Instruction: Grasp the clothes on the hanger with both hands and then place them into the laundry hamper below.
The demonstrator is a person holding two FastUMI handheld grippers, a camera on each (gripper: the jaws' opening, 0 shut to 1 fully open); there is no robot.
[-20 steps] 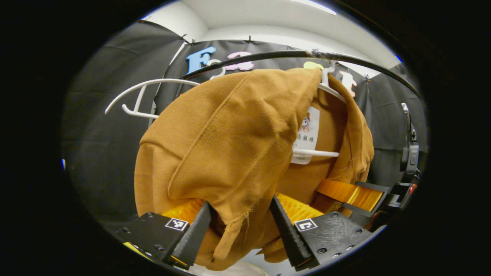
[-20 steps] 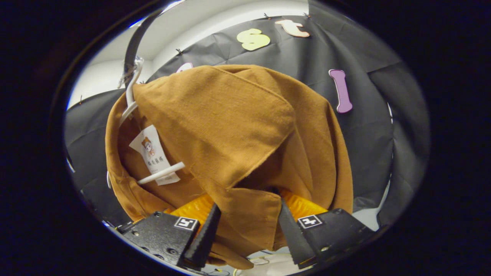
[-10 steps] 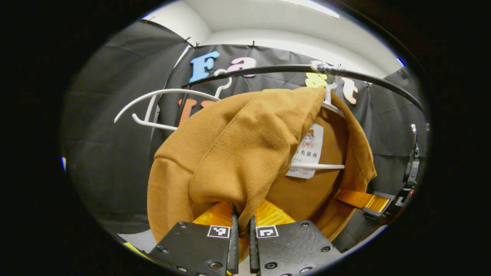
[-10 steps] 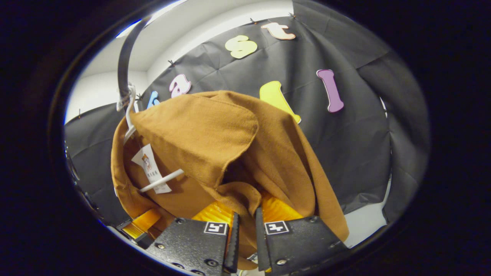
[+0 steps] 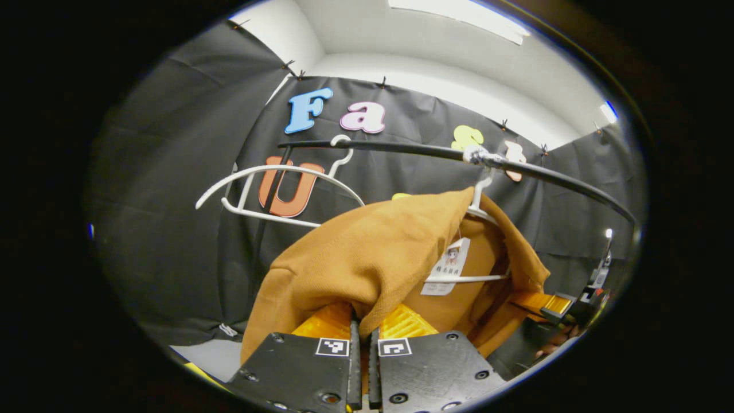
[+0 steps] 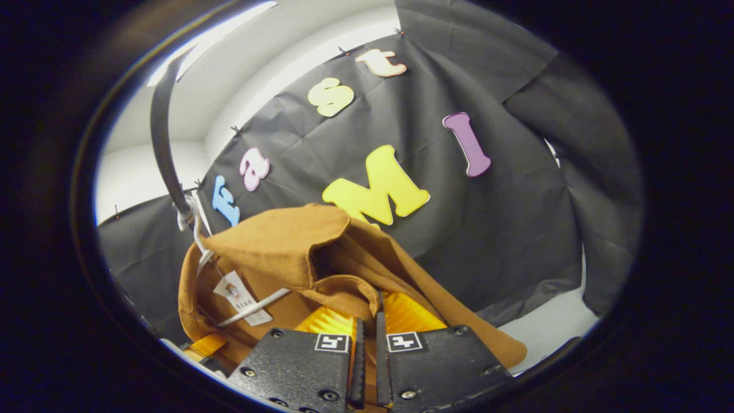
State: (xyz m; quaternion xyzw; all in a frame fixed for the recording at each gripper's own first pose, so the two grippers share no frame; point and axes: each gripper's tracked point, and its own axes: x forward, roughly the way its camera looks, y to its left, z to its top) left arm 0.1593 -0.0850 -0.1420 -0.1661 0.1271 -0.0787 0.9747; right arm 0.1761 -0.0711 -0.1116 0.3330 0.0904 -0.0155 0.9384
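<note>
A brown garment (image 5: pixel 367 258) hangs on a white hanger (image 5: pixel 467 279) from a black rail (image 5: pixel 550 178). My left gripper (image 5: pixel 361 335) is shut on a fold of its near shoulder. In the right gripper view the same brown garment (image 6: pixel 275 246) drapes from the white hanger (image 6: pixel 255 307), and my right gripper (image 6: pixel 367 327) is shut on a bunched fold of its other shoulder. A white label (image 5: pixel 447 267) shows inside the collar. The right gripper (image 5: pixel 545 304) also appears at the far right of the left gripper view, against the cloth.
An empty white hanger (image 5: pixel 275 189) hangs on the rail to the left of the garment. Black cloth walls close in behind and to the sides. A pale floor strip (image 6: pixel 550 327) shows low on the right.
Both grippers went from wide open around the cloth to shut on it. Since then the garment sits lower and smaller in both views, its shoulders pulled down off the hanger.
</note>
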